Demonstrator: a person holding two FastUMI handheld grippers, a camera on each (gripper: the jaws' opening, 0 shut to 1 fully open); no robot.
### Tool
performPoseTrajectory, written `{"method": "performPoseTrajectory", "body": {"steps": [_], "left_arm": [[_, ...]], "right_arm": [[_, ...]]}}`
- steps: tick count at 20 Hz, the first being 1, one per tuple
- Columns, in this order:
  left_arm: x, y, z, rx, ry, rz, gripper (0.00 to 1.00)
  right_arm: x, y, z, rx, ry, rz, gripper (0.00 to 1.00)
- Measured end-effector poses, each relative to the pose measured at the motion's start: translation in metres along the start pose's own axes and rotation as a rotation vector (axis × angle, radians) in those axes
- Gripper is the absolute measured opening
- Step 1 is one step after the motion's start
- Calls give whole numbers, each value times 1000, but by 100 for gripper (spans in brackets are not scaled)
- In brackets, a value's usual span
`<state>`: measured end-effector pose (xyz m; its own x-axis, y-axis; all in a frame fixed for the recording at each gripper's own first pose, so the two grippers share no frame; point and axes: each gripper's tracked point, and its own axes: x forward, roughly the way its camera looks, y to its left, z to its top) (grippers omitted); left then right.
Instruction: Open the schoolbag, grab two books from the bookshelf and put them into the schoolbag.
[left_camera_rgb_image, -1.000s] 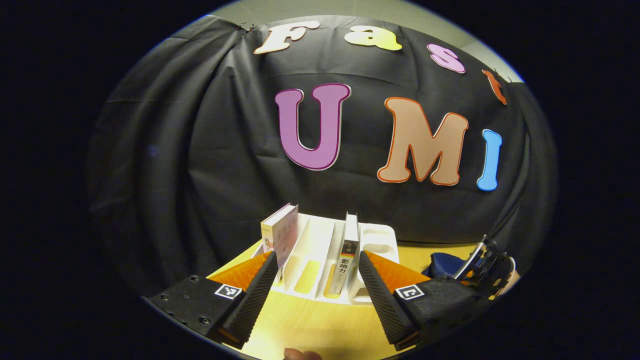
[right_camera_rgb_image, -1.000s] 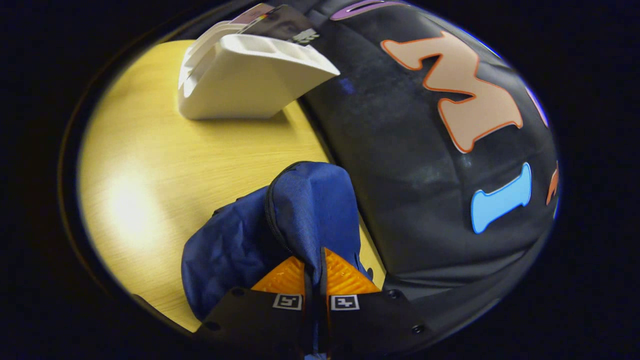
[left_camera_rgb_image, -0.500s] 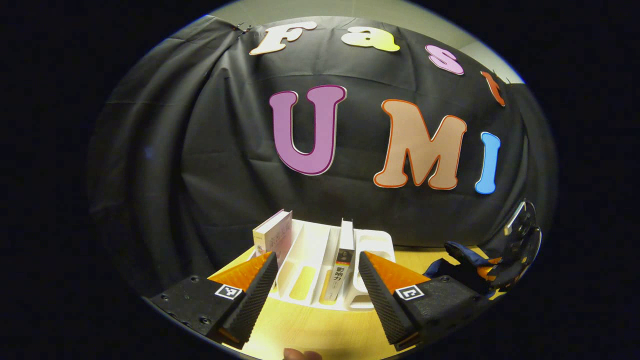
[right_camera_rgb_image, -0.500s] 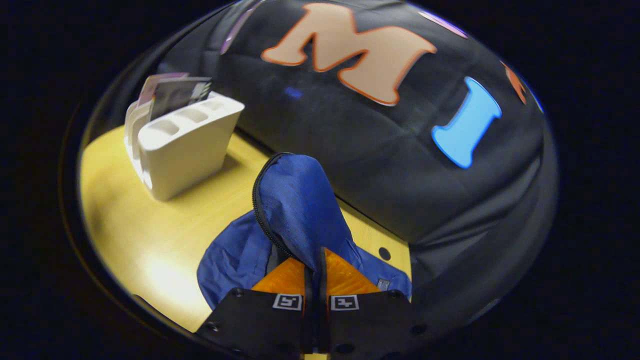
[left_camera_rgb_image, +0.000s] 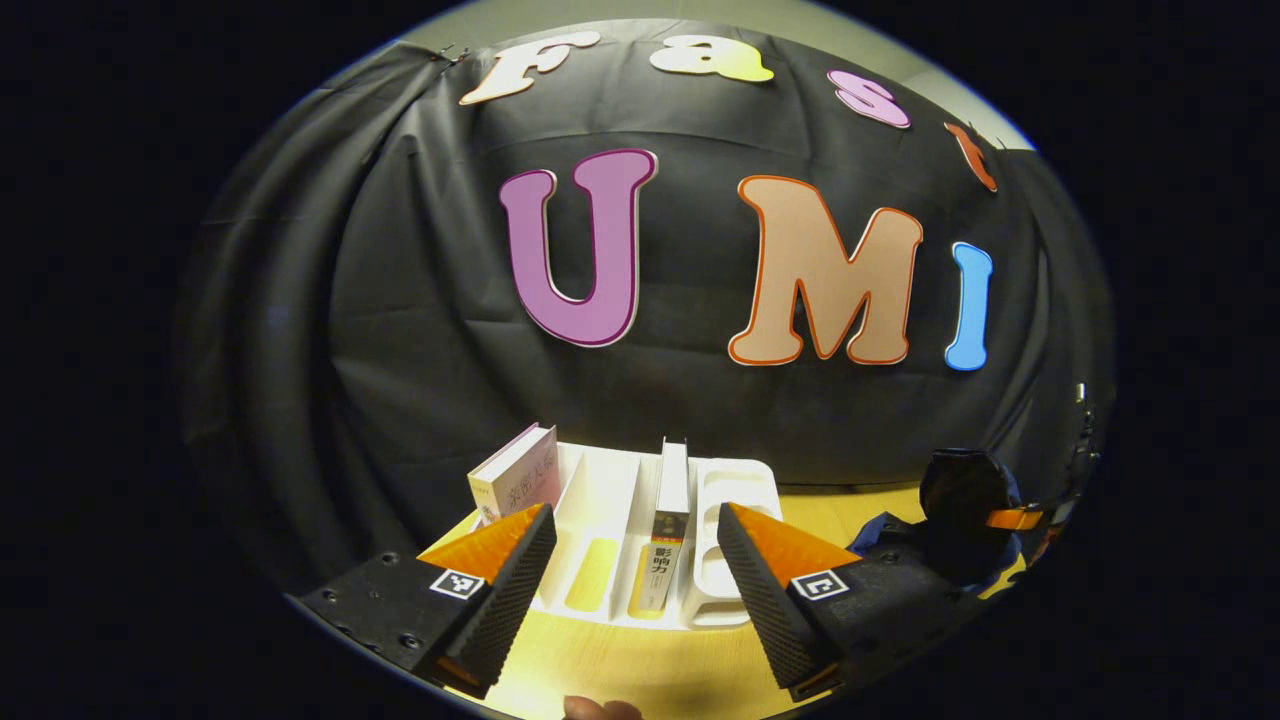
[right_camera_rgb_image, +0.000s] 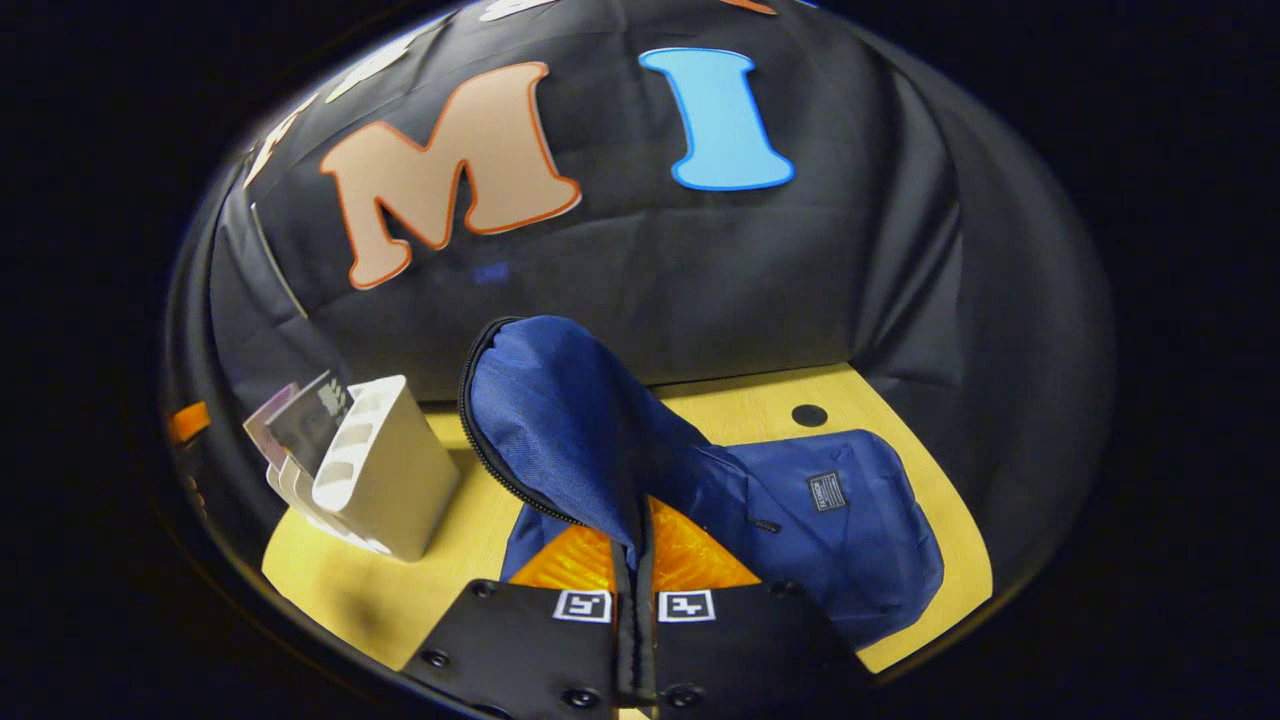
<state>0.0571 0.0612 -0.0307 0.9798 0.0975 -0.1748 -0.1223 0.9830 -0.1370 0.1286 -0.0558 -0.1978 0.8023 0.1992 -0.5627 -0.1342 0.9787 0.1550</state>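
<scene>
A blue schoolbag (right_camera_rgb_image: 800, 520) lies on the yellow table, and my right gripper (right_camera_rgb_image: 636, 520) is shut on its unzipped flap (right_camera_rgb_image: 560, 420), holding the flap up. The schoolbag (left_camera_rgb_image: 960, 500) also shows far right in the left gripper view, raised. A white bookshelf (left_camera_rgb_image: 610, 510) stands ahead of my left gripper (left_camera_rgb_image: 634, 540), which is open with nothing between its fingers. Two books stand in the shelf: a pale one (left_camera_rgb_image: 515, 475) leaning at the left and a thin one (left_camera_rgb_image: 665, 520) in a middle slot. The bookshelf (right_camera_rgb_image: 385, 470) stands left of the bag in the right gripper view.
The wooden table (right_camera_rgb_image: 420, 590) ends at the black cloth wall behind the shelf and the bag. A small round hole (right_camera_rgb_image: 808, 414) sits in the table behind the bag. A fingertip (left_camera_rgb_image: 600, 708) shows at the lower edge of the left gripper view.
My right gripper has swung and lifted with the bag's flap, so the bag now lies spread to the right. My left gripper has drifted slightly; the shelf sits a little more to the left.
</scene>
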Motion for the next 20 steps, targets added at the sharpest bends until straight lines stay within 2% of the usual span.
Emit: {"method": "performPoseTrajectory", "body": {"steps": [1,6,8,11,13,18,20], "left_arm": [[8,-3,-1,0,8,-7,95],[61,-12,-15,-3,115,-27,95],[83,-17,-24,-14,181,-35,95],[110,-21,-37,-30,260,-35,95],[128,-22,-46,-19,321,-33,95],[153,-17,-76,112,479,-26,95],[159,-21,-83,128,516,-39,95]], "right_arm": [[0,0,2,23,-8,-6,0],[-3,-4,7,140,-60,-34,6],[-2,-3,9,228,-69,-33,3],[-4,-4,14,318,-75,-38,5],[-3,-3,15,316,-76,-41,3],[-3,-4,13,321,-79,-51,5],[-3,-4,13,328,-79,-52,3]]}}
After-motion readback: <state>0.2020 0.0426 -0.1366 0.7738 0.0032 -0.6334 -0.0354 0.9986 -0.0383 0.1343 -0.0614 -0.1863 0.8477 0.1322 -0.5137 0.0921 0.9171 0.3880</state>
